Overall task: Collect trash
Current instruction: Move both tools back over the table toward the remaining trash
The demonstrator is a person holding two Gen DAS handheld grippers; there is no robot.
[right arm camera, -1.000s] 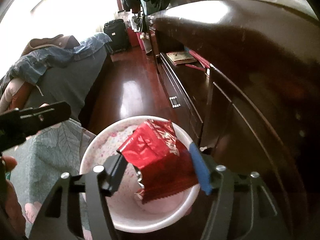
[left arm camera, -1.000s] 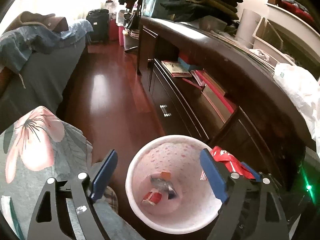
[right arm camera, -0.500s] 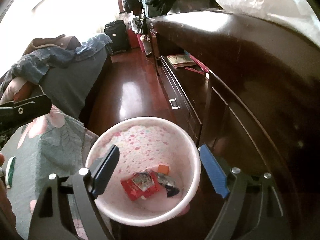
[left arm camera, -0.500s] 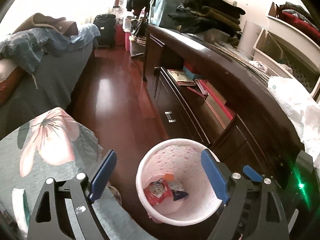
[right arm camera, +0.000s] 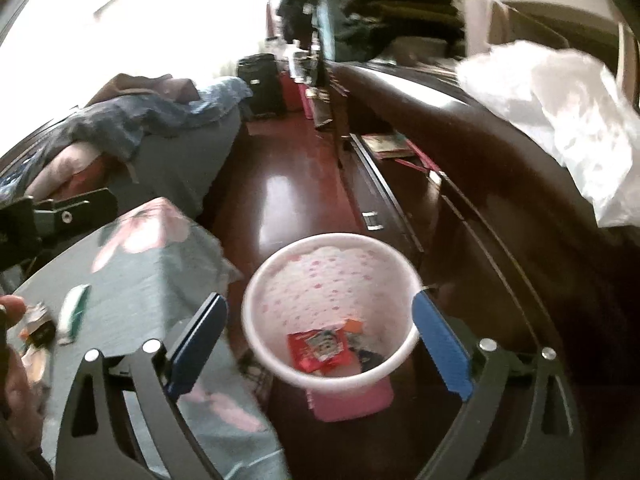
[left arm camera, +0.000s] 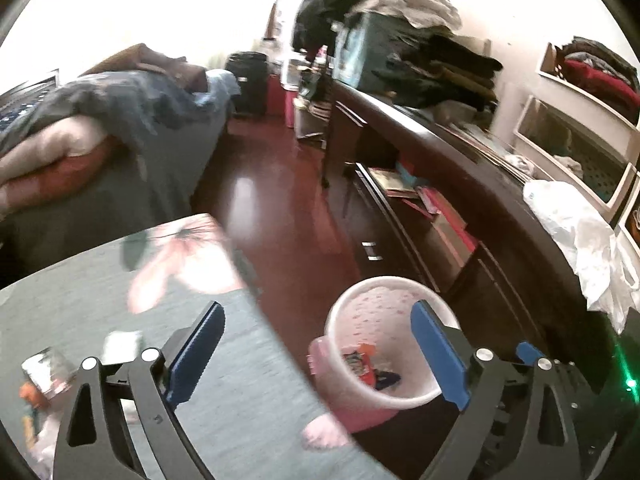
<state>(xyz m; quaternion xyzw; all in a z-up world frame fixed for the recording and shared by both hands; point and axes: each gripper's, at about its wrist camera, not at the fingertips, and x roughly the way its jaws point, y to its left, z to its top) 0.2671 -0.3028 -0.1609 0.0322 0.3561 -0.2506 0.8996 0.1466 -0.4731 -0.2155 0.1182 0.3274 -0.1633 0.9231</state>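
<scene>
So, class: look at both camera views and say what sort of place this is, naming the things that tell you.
Most likely a lived-in bedroom at home. A bed heaped with rumpled bedding lies on the left, a long dark wooden dresser piled with folded clothes runs along the right, and a small pink-patterned wastebasket stands on the floor.

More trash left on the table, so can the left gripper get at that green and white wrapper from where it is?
Probably yes. The left gripper is empty, its jaws opening, and the green and white wrapper lies flat on the floral tablecloth with nothing over it; only small litter lies beside it.
</scene>
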